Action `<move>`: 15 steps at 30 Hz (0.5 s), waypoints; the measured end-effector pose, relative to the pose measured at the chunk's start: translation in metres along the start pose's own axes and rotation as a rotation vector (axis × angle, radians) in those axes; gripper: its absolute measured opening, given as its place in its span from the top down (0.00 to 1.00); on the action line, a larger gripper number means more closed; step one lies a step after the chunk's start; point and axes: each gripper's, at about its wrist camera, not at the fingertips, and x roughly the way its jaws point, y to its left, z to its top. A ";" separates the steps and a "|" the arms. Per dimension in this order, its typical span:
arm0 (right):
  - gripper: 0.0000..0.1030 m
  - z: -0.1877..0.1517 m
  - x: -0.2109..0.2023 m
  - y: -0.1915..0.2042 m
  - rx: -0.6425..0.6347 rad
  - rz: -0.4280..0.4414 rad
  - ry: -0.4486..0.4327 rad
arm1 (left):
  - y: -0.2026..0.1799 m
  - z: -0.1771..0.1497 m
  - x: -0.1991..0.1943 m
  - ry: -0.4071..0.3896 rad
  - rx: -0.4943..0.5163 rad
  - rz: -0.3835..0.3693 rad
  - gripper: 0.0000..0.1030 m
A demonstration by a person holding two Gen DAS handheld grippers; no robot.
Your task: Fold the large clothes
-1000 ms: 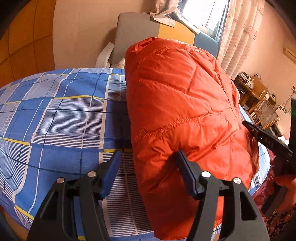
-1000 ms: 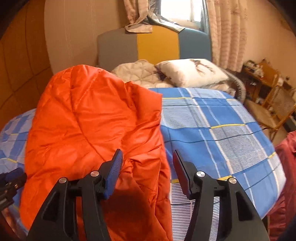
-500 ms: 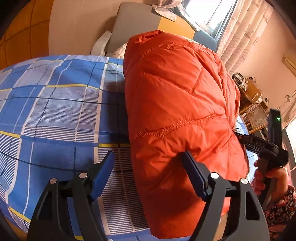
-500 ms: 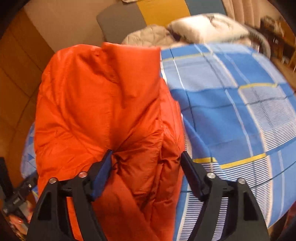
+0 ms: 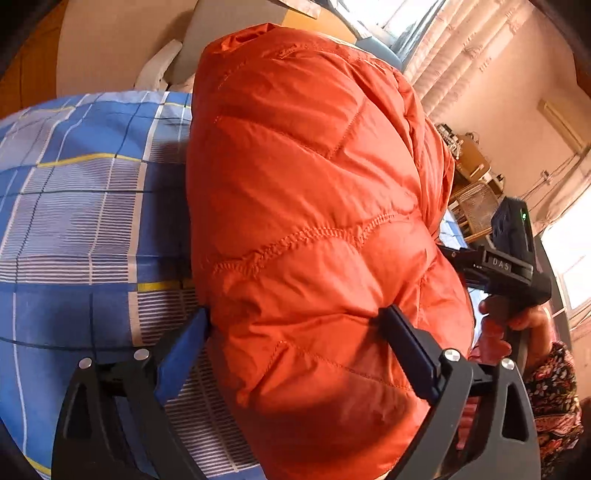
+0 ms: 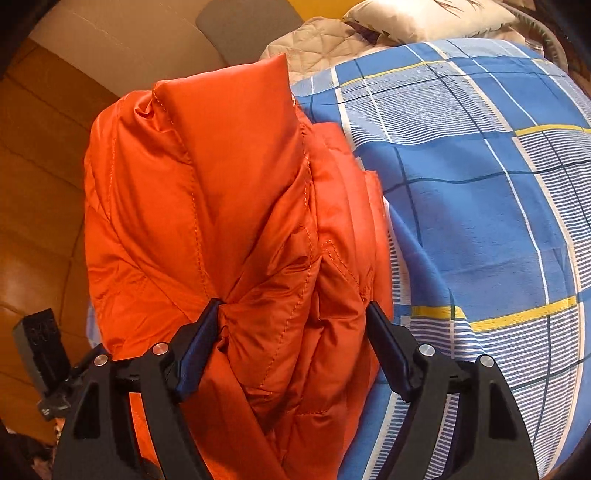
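Observation:
An orange puffer jacket [image 5: 314, 184], folded into a thick bundle, lies on a bed with a blue plaid sheet [image 5: 74, 221]. My left gripper [image 5: 303, 332] straddles the bundle's near end. Its jaws are opening, and puffy fabric fills the gap and touches both fingers. In the right wrist view the jacket [image 6: 207, 184] shows its collar end up and its bunched layers down. My right gripper [image 6: 295, 325] stands wide over those layers with the fabric between its fingers. The right gripper's handle [image 5: 517, 273] shows beyond the jacket, held by a hand [image 5: 495, 332].
The plaid sheet [image 6: 480, 184] stretches away to the right of the jacket. Pillows [image 6: 424, 14] and a pale quilt [image 6: 317, 40] lie by the headboard [image 6: 247, 26]. A wicker chair [image 5: 476, 206] and curtains [image 5: 461, 48] stand beyond the bed. A floral sleeve [image 5: 554, 387] is at the lower right.
Both grippers have spread their jaws wider and come down over the jacket's near end. The right one tipped downward from the room view, and fabric now fills both gaps.

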 end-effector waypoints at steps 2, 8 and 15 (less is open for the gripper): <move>0.24 0.003 0.003 -0.006 0.019 0.029 0.006 | 0.003 0.003 0.004 0.006 -0.020 -0.022 0.09; 0.24 0.008 0.008 -0.014 0.044 0.079 0.021 | 0.008 0.011 0.012 0.019 -0.046 -0.036 0.16; 0.34 0.012 0.020 0.000 0.012 0.081 0.016 | 0.000 0.008 0.013 0.003 0.015 0.025 0.31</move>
